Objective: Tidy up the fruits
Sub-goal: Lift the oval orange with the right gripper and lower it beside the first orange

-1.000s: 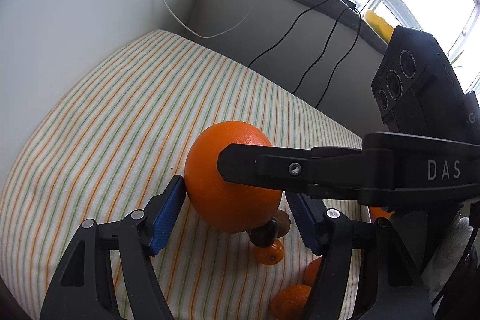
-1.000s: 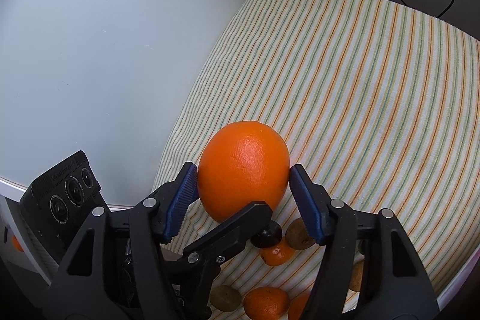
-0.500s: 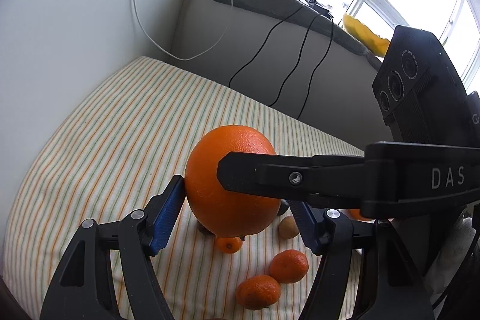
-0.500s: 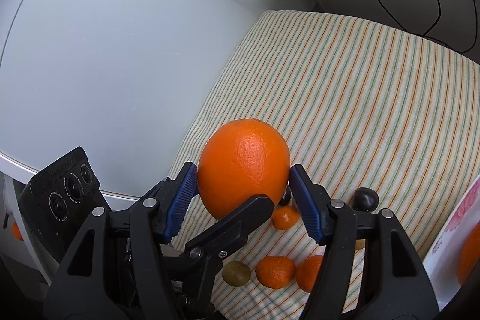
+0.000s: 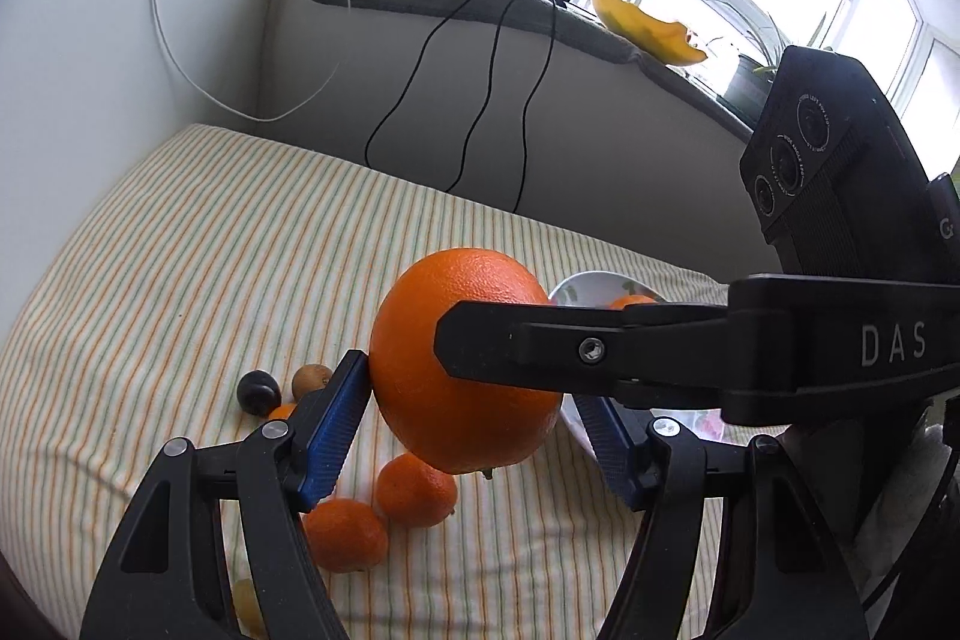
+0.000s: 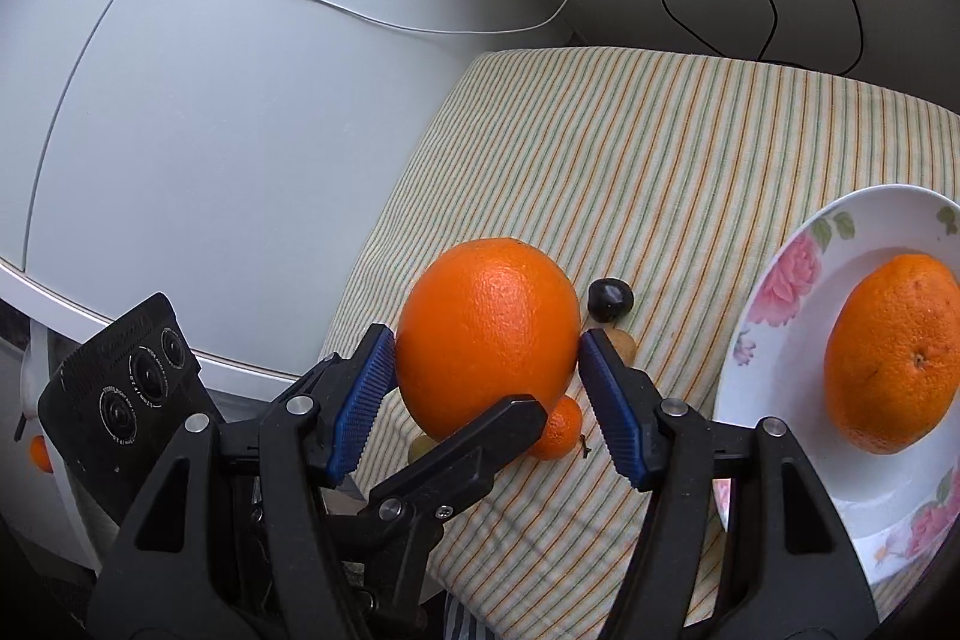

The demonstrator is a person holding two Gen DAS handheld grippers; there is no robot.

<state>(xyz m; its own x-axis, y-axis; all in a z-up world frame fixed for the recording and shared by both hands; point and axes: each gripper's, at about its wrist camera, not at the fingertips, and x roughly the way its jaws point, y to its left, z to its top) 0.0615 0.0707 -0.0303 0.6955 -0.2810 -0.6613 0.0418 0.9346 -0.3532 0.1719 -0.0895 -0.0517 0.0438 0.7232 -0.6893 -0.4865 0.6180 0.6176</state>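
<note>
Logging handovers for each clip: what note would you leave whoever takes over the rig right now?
Left gripper and right gripper: both shut on the same large orange, crosswise, holding it above the striped cloth.
Plate: to the right, with one orange already on it.
Loose on the cloth: two mandarins, a smaller orange fruit, a dark plum, a kiwi.
Left to do: probably set the large orange on the plate, then sort the loose fruit.

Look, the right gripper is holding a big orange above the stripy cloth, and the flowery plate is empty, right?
Not quite. The flowery plate is not empty: an orange fruit lies on it, as the right wrist view shows. The rest is right: the right gripper holds the big orange above the stripy cloth.
</note>
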